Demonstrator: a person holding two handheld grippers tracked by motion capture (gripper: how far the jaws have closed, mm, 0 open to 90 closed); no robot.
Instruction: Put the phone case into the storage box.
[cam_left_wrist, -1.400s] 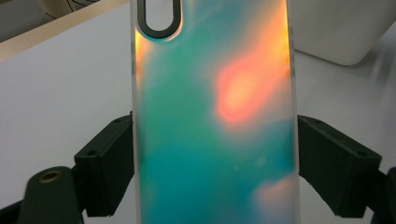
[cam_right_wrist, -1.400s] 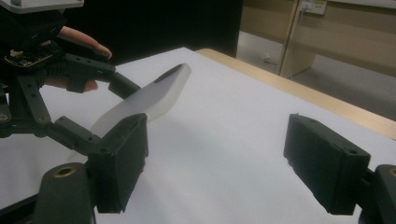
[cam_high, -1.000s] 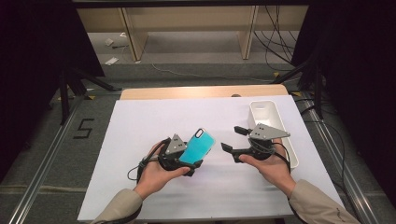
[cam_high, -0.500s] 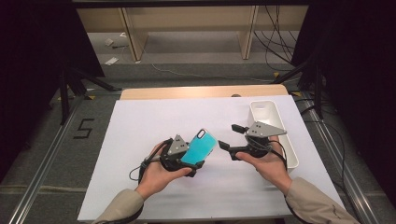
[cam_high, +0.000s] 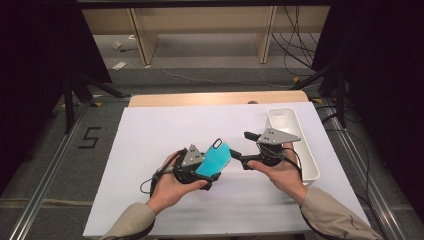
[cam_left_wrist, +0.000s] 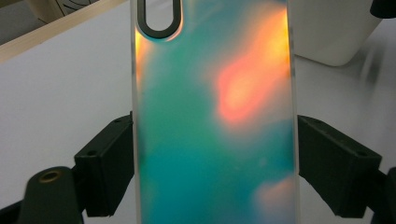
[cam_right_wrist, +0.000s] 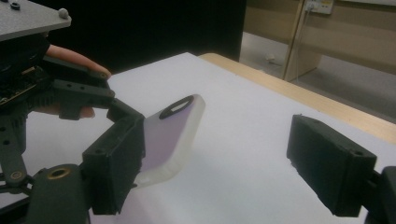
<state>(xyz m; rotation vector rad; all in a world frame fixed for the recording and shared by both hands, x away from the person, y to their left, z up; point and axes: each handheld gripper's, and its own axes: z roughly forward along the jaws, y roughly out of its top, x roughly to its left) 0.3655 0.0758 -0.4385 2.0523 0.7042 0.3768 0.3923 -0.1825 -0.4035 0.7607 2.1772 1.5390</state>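
Left hand (cam_high: 167, 187): coming in from the bottom of the high view, sleeve at the table's near edge, wrapped around its tool.
Left gripper (cam_high: 207, 167): both black jaws clamped against the long edges of the phone case, one on each side, as the left gripper view shows at close range. That is a firm grip across the width.
Phone case (cam_left_wrist: 215, 121): teal and iridescent, with an orange glow on its back and an oval camera cut-out at the far end. In the high view it is raised off the sheet, tilted, far end pointing away and to the right.
Right hand (cam_high: 280, 172): palm up under its tool, just right of the case.
Right gripper (cam_high: 239, 146): jaws wide apart and they have just been opening further. In the right gripper view one jaw sits right beside the case's frosted edge, the other stands well clear over bare sheet. Nothing is pinched; whether that near jaw actually touches the case I cannot tell.
White sheet (cam_high: 165, 130): covers the tabletop under both hands.
White bin (cam_high: 310, 160): long, open-topped, along the sheet's right side, just beyond the right hand.
Wooden table edge (cam_high: 200, 98): a strip showing past the sheet's far side.
Floor marking "5" (cam_high: 90, 137): left of the table.
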